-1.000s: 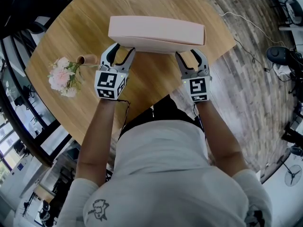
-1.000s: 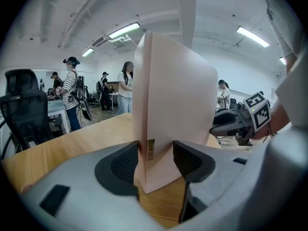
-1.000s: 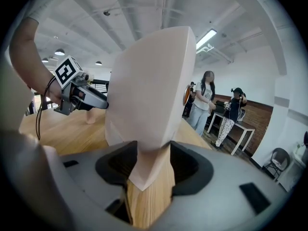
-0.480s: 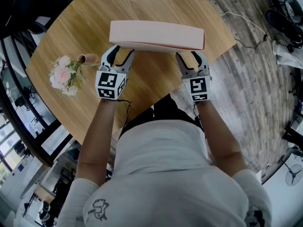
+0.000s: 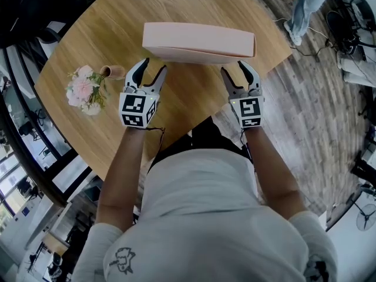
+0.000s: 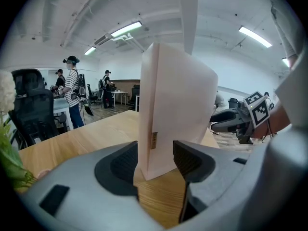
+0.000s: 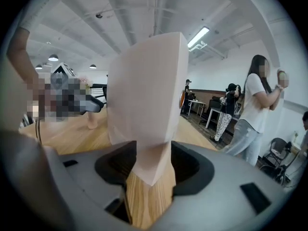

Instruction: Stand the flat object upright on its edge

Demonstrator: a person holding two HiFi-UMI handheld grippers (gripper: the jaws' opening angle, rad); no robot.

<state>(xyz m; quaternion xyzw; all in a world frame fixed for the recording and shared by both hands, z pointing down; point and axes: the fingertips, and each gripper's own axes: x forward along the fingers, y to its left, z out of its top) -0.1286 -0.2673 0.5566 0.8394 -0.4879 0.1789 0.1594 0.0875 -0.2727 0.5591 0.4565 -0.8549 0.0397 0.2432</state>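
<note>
The flat pink box [image 5: 200, 42] stands upright on its long edge on the round wooden table [image 5: 176, 4]. My left gripper [image 5: 154, 68] sits just in front of the box's left end, my right gripper [image 5: 238, 69] in front of its right end. In the left gripper view the box's end [image 6: 175, 105] rises between the jaws of the left gripper [image 6: 156, 158], with a gap at the right pad. In the right gripper view the box's corner [image 7: 144, 109] stands between the opening jaws of the right gripper [image 7: 153, 170], clear of both pads.
A bunch of pink flowers [image 5: 84, 90] in a small wooden vase [image 5: 111, 72] lies left of the left gripper. The table's edge runs close by the right gripper. A person's legs [image 5: 305, 4] stand on the floor at the top right.
Both grippers have drawn back toward me, so their tips now sit at the box's near edge instead of under it. A person has walked in at the top right.
</note>
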